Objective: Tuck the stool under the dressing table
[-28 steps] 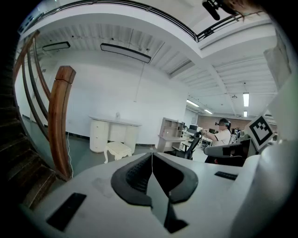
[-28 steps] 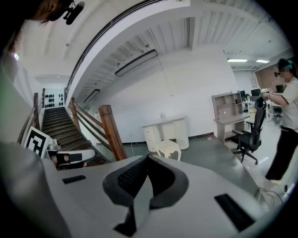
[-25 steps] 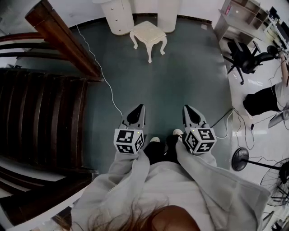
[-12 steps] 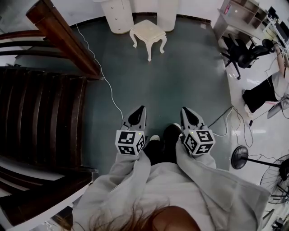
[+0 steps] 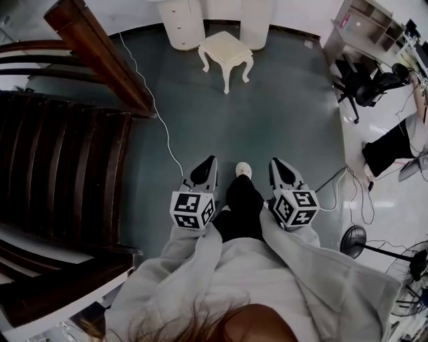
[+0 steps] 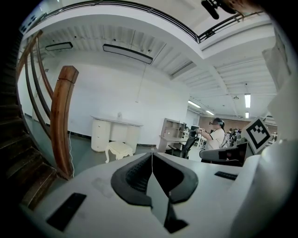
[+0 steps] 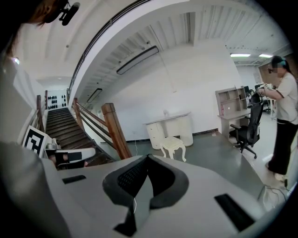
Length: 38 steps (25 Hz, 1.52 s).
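Cream-white carved stool with a square padded seat and curved legs (image 5: 226, 52) is noted standing on the dark grey-green floor (image 5: 281, 107). It sits just in front of the white dressing table with drawer pedestals (image 5: 182, 20), not yet under it, and well apart from both grippers.

Left gripper (image 5: 210, 161): jaws pressed together, nothing between them. Right gripper (image 5: 275, 162): likewise clenched and empty.

The task is judged not begun; an approach is needed first.

Handling (judged): the frame is taken as rigid, probably painted wood, and fairly light. The feet may drag or catch rather than glide. The paint could be slick and could chip.

A hold is advised on the seat apron at two opposite sides. The thin curved legs are considered poor grip points, and a high push could tip it.
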### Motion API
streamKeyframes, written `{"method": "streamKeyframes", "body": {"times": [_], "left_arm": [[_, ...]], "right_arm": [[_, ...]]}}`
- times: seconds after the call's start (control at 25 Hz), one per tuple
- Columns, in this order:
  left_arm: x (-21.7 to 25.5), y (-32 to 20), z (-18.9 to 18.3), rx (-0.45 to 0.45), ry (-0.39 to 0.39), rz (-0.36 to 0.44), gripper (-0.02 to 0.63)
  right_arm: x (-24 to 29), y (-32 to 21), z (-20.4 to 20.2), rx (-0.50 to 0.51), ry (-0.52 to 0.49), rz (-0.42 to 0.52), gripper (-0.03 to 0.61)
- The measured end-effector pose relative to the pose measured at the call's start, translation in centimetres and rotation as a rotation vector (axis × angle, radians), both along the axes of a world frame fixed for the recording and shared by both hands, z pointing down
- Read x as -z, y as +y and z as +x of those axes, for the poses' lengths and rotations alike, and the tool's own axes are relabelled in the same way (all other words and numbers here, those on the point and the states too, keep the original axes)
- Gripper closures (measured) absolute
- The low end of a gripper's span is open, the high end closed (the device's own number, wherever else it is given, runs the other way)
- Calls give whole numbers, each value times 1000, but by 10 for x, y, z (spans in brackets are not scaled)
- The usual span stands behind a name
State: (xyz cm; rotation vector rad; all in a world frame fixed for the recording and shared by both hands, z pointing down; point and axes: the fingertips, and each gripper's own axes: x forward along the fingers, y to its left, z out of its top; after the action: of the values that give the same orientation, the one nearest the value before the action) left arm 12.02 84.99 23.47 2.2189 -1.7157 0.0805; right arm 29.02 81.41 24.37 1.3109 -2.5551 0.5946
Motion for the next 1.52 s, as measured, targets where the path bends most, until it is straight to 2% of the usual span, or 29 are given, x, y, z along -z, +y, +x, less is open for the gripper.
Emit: {"method": "streamKeyframes", "body": {"times": [0.28, 0.72, 0.92, 1.52], "left_arm": [[0, -44, -17, 40, -13, -17, 597], [-3, -163, -12, -6, -14, -36, 597], [4, -211, -11, -9, -20, -21, 597], [-4, -275, -7, 19, -8, -38, 597]], "right_arm": [[-6, -48, -14, 29, -11, -22, 529], [-7, -166, 5, -48, 12, -49, 529], [-2, -212, 7, -42, 26, -32, 529], [-7, -278, 7, -1, 26, -36, 529]]}}
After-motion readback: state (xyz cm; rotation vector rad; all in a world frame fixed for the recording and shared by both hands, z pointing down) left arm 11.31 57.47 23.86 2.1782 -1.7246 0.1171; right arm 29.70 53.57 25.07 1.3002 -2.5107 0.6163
